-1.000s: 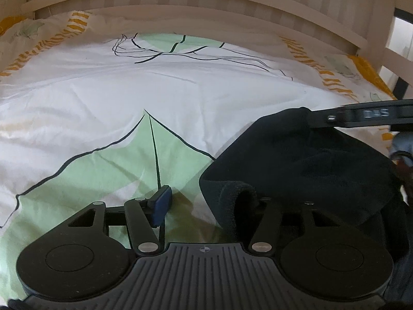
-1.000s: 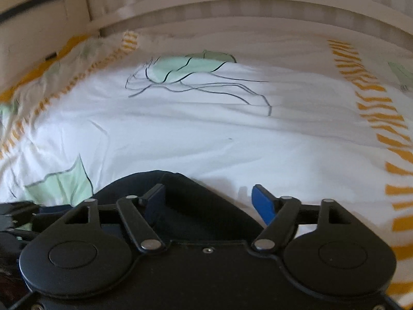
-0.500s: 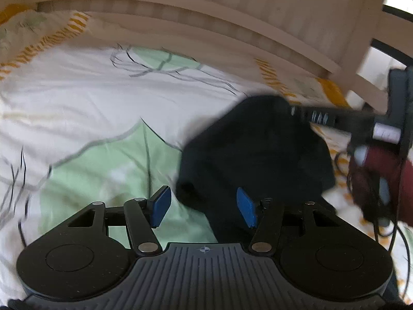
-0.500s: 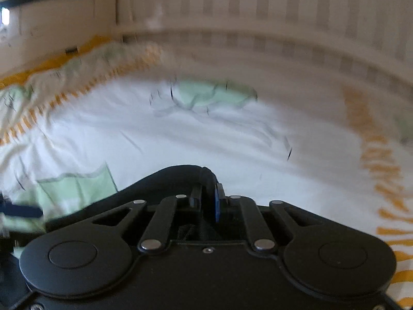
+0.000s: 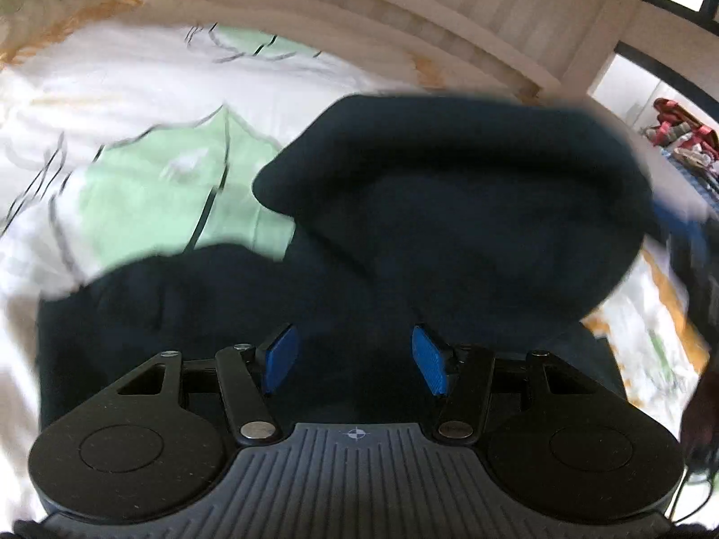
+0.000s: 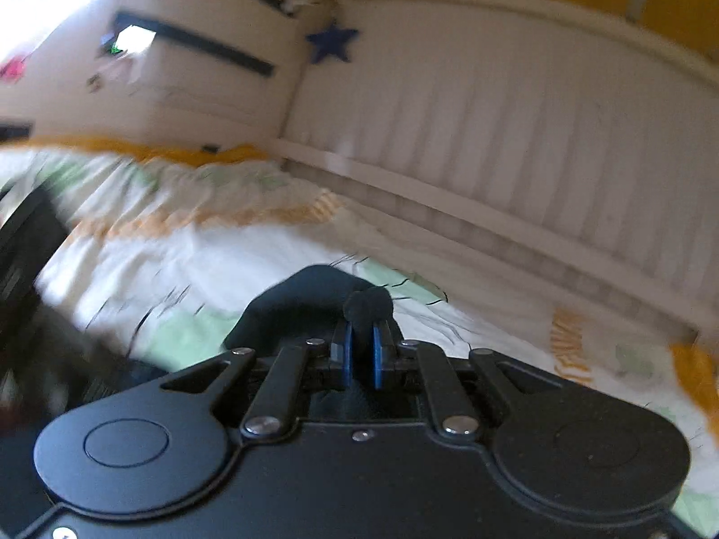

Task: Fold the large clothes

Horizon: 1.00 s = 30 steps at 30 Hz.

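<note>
White leaf-print bedding (image 5: 135, 103) carries the dark garment (image 5: 449, 206), heaped ahead of the left claw (image 5: 355, 359), whose 2 jaws are spread over it. Right claw (image 6: 361, 352) pinches a fold of it, lifted.

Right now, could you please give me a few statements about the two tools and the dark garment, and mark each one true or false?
1. The right tool is shut on the garment. True.
2. The left tool is shut on the garment. False: its blue pads stand wide apart, with dark cloth in front of them but nothing pinched.
3. The garment is white. False: it is dark navy or black.
4. The bedspread has a pale green patch outlined in black. True.
5. A blue star hangs on the wall above the bed. True.
</note>
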{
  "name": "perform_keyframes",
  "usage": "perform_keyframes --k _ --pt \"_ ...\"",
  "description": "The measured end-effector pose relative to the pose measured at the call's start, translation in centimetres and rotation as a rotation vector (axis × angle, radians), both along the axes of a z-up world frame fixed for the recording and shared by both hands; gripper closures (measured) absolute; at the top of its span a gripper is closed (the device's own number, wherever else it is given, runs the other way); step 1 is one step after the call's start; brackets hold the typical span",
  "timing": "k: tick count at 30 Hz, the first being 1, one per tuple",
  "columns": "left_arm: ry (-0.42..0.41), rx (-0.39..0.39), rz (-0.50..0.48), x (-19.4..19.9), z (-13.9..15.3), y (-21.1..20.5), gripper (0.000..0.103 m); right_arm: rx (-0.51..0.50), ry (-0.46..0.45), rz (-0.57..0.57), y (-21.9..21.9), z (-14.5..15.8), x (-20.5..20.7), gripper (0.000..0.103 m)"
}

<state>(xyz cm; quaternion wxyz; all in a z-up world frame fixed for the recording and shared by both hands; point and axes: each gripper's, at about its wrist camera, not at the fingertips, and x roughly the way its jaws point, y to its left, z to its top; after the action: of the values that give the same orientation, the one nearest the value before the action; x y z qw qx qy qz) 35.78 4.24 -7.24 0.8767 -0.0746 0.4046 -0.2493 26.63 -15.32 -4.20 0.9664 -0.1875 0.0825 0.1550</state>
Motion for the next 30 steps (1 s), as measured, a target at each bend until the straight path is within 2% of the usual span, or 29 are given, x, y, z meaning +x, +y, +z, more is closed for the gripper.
perform_keyframes --k 3,5,10,12,13,14,16,18,21,23,26,30 --pt "0.021 0.024 0.006 -2.2 -0.6 1.4 0.048 -0.132 0.033 0.074 2.1 -3.5 -4.3 0.088" --pt "0.035 0.04 0.007 -3.4 -0.8 2.3 0.048 -0.193 0.102 0.132 3.2 -5.7 -6.4 0.087" --pt "0.028 0.058 -0.005 -5.4 -0.4 4.0 0.048 -0.224 0.252 0.209 3.9 -8.0 -8.9 0.077" --pt "0.025 0.044 -0.003 -5.6 0.2 4.6 0.047 -0.189 0.291 0.207 3.4 -7.4 -9.0 0.057" --pt "0.022 0.035 -0.003 -5.7 0.6 4.8 0.047 -0.151 0.305 0.194 2.8 -6.8 -8.8 0.048" --pt "0.017 0.027 -0.002 -5.7 0.9 4.8 0.047 -0.102 0.32 0.177 2.1 -6.0 -8.6 0.044" --pt "0.002 0.013 0.003 -5.6 1.4 4.6 0.044 0.042 0.356 0.117 0.1 -4.2 -7.3 0.03" --pt "0.001 -0.009 0.018 -4.7 1.7 4.3 0.044 0.204 0.414 0.038 -2.2 -2.6 -5.6 0.023" --pt "0.031 -0.053 0.034 -3.5 1.4 3.5 0.044 0.432 0.486 -0.091 -5.3 -1.5 -2.1 0.021" --pt "0.078 -0.082 0.05 -2.3 0.7 2.9 0.044 0.545 0.549 -0.166 -6.5 -1.6 0.6 0.021" --pt "0.139 -0.131 0.101 -1.0 -0.7 2.9 0.044 0.646 0.612 -0.225 -7.2 -2.5 3.8 0.021" --pt "0.164 -0.153 0.13 0.3 -1.9 2.7 0.047 0.744 0.684 -0.26 -7.0 -4.2 6.4 0.021"
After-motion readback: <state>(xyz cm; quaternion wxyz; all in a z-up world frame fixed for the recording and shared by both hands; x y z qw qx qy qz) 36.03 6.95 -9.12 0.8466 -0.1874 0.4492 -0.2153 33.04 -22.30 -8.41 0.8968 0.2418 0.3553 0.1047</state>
